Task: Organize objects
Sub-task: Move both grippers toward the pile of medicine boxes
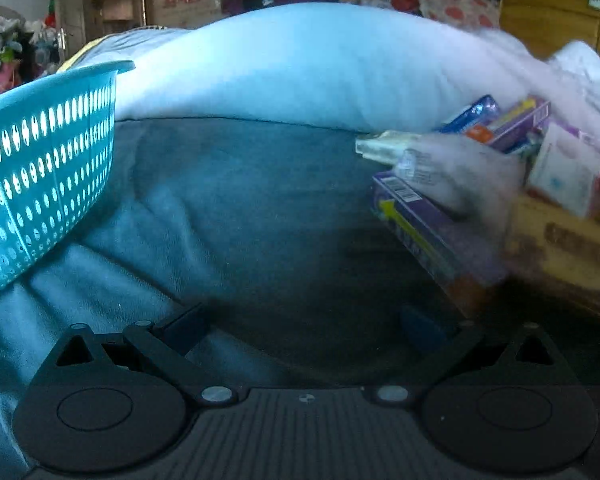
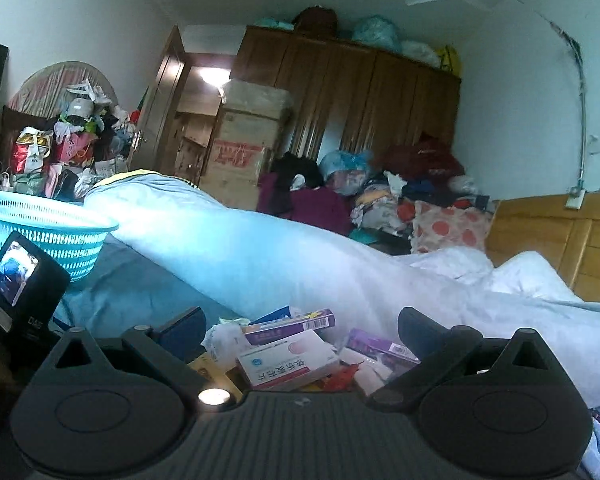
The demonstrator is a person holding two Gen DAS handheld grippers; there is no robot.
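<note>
The left tongs (image 1: 304, 320) stand wide and empty, low over the blue bed sheet (image 1: 240, 208); the right tongs (image 2: 300, 332) are also spread wide with nothing between them, hovering just above the pile of medicine boxes (image 2: 288, 356). Taking that pile as the landmark, the teal basket (image 2: 48, 232) sits well apart to its left on the bed, and the rolled white quilt (image 2: 260, 256) lies just behind it. The step looks like choosing a first box. Next, probably, the right tongs should drop onto the white box (image 2: 284, 360) on top, close, and carry it toward the basket.
</note>
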